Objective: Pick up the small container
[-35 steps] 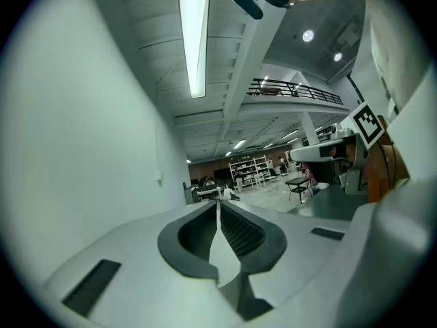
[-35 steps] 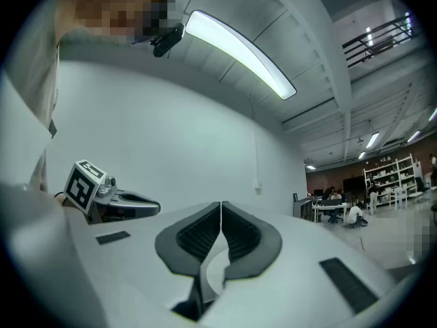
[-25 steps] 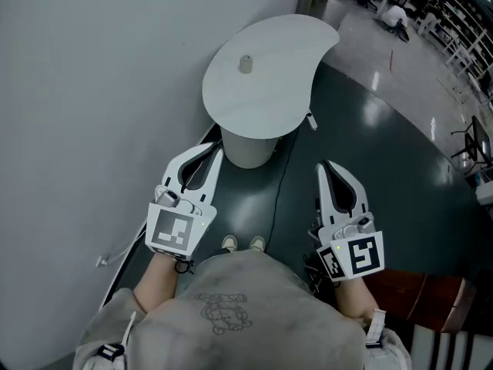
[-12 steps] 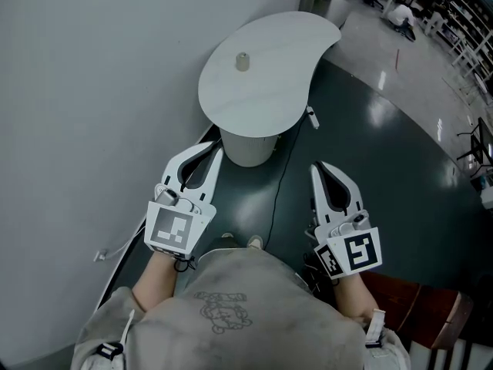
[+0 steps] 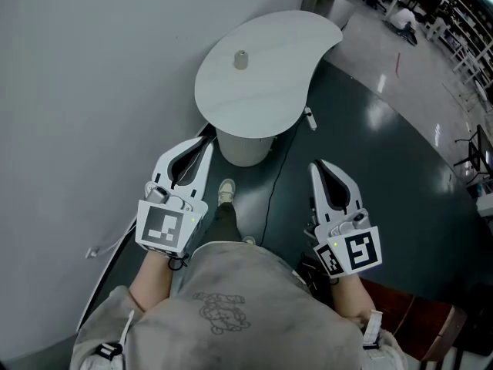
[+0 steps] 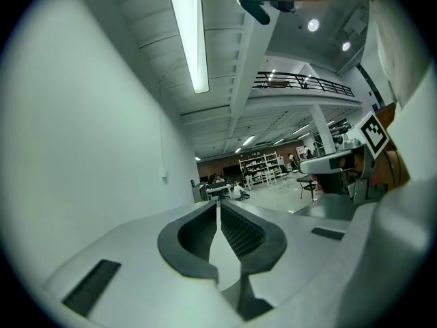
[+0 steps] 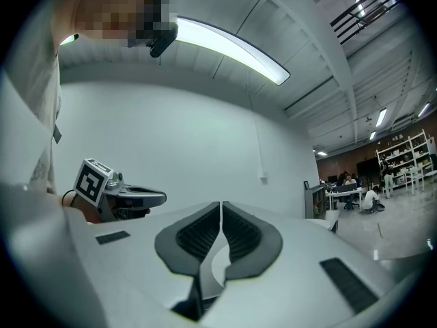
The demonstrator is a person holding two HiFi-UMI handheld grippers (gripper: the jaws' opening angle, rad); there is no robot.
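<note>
Grey wall fills the left side. Left claw is clenched, jaws pressed together with nothing between them, held level with its tip near the pedestal of the counter. Small container, a pale little cylinder, stands upright on the white rounded counter top toward its far left part, alone there and well apart from both claws. One shoe of the person is on the dark floor just this side of the pedestal, between the two claws. A thin cable runs across the floor from under the counter toward the person. Right claw is clenched too, jaws together and empty, level, out over the dark floor to the right of the pedestal and further from the counter than the left one.
</note>
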